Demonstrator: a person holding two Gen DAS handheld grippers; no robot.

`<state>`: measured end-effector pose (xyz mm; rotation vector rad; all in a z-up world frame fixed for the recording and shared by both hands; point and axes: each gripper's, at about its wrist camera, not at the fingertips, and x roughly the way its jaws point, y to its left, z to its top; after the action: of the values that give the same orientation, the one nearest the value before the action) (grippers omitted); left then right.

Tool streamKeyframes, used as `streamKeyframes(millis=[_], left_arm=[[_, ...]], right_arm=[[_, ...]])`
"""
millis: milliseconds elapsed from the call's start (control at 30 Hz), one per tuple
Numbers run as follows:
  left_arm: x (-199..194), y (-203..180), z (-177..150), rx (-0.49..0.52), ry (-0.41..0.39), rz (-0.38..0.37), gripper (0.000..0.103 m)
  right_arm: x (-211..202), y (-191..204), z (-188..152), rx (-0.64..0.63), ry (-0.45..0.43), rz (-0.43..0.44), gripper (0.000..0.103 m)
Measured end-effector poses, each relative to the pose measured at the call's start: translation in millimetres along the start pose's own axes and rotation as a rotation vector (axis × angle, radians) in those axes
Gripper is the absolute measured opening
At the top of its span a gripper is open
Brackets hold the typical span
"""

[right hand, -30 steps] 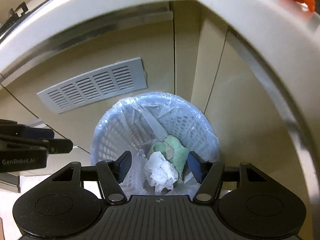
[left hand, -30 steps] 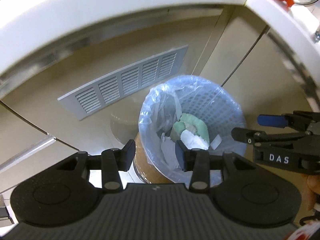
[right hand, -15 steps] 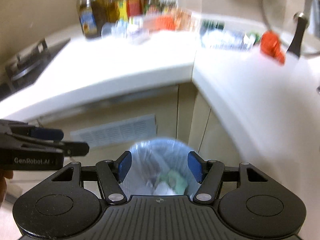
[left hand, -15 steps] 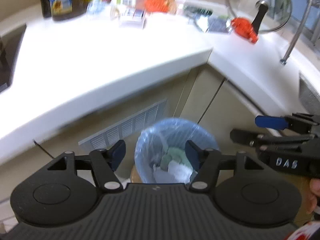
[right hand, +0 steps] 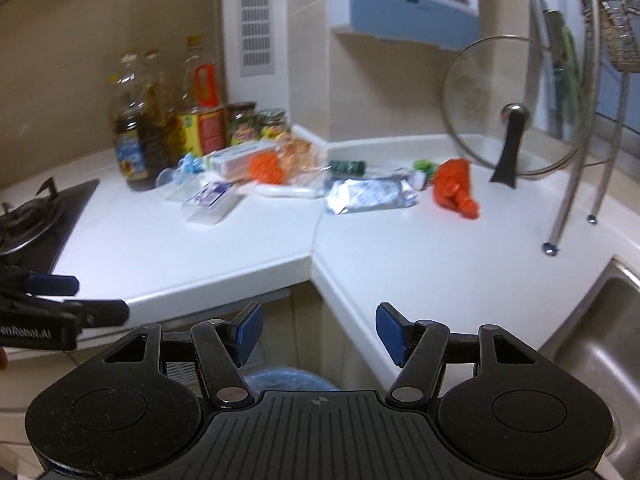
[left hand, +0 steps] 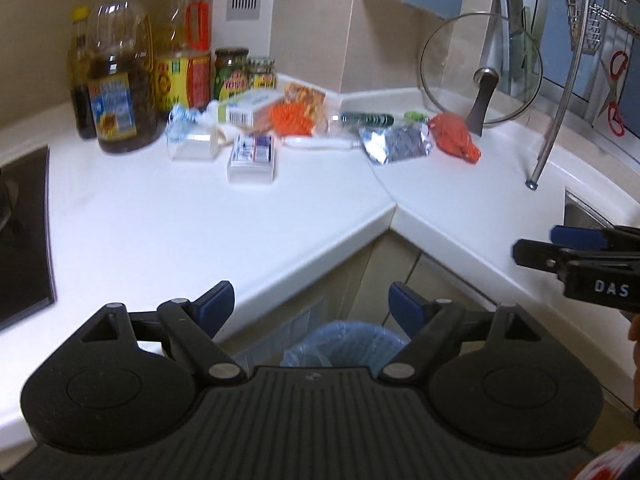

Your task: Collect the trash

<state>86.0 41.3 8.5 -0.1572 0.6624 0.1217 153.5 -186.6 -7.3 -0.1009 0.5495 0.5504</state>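
Both hand-held grippers, left (left hand: 310,300) opening and right (right hand: 318,332) released, are empty above the bin (left hand: 340,344); wrappers (left hand: 396,144) remain on the far tabletop (left hand: 160,216).

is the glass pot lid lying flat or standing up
Standing up. The glass lid rests on its rim on the white counter, face out, leaning back toward the wall, its dark handle pointing down to the counter.

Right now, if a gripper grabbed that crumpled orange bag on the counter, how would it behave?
The crumpled orange plastic bag looks thin and bunched, so probably floppy and very light. Its wrinkled film would likely squash between the pads and may slip. It lies slumped, so rolling seems unlikely.
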Motion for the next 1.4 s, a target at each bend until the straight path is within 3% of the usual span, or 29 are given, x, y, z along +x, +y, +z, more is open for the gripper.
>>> streamKeyframes(millis=[167, 367, 667, 967, 1133, 1233, 1267, 1400], left_arm=[[9.0, 4.1, 19.8, 0.014, -0.033, -0.001, 0.087], [37.0, 7.3, 43.3, 0.008, -0.054, 0.025, 0.090], [108.5, 18.5, 84.1, -0.010, -0.048, 0.128, 0.090], [188.8, 38.5, 109.3, -0.025, 0.012, 0.194, 0.089], [218.4, 46.6, 118.1, -0.032, 0.058, 0.207, 0.079], [226.7, 48.1, 121.2, -0.029, 0.074, 0.219, 0.064], [228.4, 48.1, 122.2, -0.030, 0.076, 0.220, 0.054], [226.6, 44.2, 125.1, -0.036, 0.077, 0.237, 0.053]], right_arm=[[-4.8, -16.1, 12.1, 0.019, -0.031, -0.057, 0.067], [17.7, -46.0, 33.2, 0.039, -0.049, -0.096, 0.071], [83.3, -94.9, 75.0, 0.061, -0.056, -0.068, 0.072], [147.2, -119.5, 95.2, 0.075, -0.002, -0.037, 0.072], [169.9, -132.7, 101.1, 0.078, 0.010, -0.041, 0.072], [178.5, -141.3, 105.2, 0.083, 0.012, -0.049, 0.072], [180.6, -144.3, 106.6, 0.085, 0.011, -0.051, 0.072], [187.4, -155.3, 112.4, 0.089, 0.004, -0.064, 0.072]])
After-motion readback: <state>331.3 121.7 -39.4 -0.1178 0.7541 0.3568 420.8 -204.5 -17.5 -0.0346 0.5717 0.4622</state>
